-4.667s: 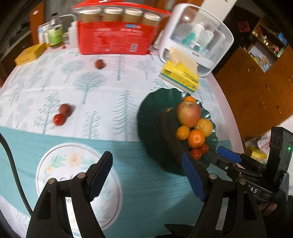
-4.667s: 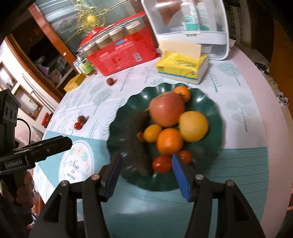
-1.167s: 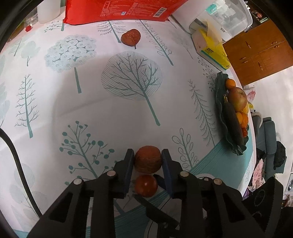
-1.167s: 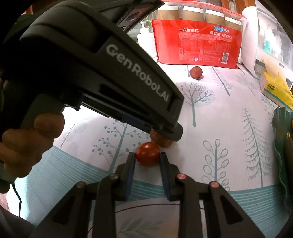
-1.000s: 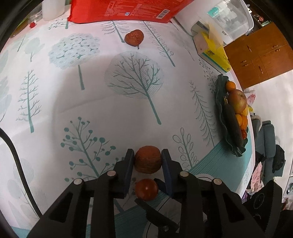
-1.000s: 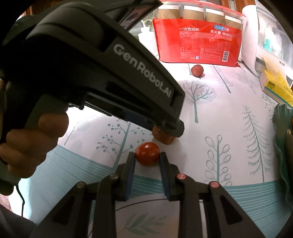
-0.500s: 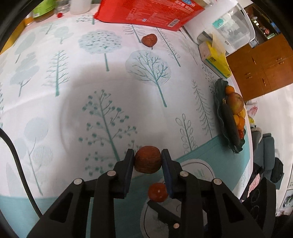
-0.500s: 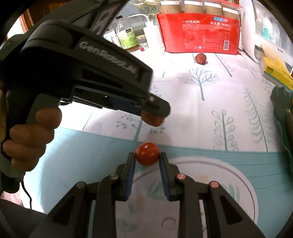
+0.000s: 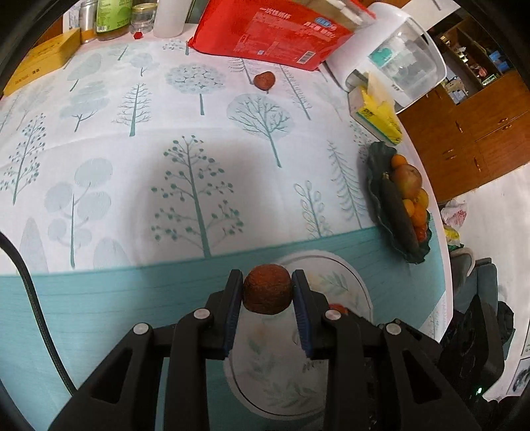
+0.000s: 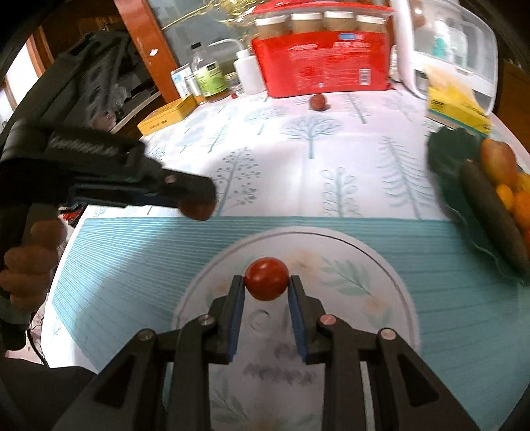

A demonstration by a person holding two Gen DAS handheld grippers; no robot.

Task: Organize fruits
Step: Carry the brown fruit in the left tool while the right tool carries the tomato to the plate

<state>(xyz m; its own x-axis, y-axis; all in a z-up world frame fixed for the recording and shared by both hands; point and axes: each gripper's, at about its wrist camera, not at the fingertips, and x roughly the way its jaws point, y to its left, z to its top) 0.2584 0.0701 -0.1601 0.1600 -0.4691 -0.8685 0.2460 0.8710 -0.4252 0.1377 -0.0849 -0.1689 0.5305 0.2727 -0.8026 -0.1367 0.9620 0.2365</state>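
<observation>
- Mid-carry at the dining table: the left gripper (image 9: pixel 267 293), low centre of its own view, is clamped on a rough brown fruit (image 9: pixel 267 293), possibly a passion fruit, held clear above the teal band of the tablecloth (image 9: pixel 99 298)
- The right gripper (image 10: pixel 266 287), low centre of the right wrist view, pinches a red cherry tomato (image 10: pixel 267 278) between its blue pads, hanging over the round floral print on the cloth
- Most of the sorting looks done: the dark green plate (image 9: pixel 376 185) at the right edge of the left view already carries an apple (image 9: pixel 407 180), oranges, a lemon-like yellow fruit, small red tomatoes and a long dark vegetable (image 9: pixel 396 207)
- Judged left to do: bring these two pieces across to the plate and set them down, then fetch the one stray brown fruit (image 9: pixel 264 80) lying alone near the red cup package (image 9: pixel 271 30) at upper centre
- Hard to read: the right view is blurred, so the plate (image 10: pixel 444 155) at its right edge is smeared and cut off by the frame
- The left gripper there (image 10: pixel 197 203) shows side-on at centre left with only a sliver of its fruit visible, and a person's hand (image 10: pixel 29 262) on its grip at lower left
- In the left view the tomato is all but hidden behind the gripper's right finger
</observation>
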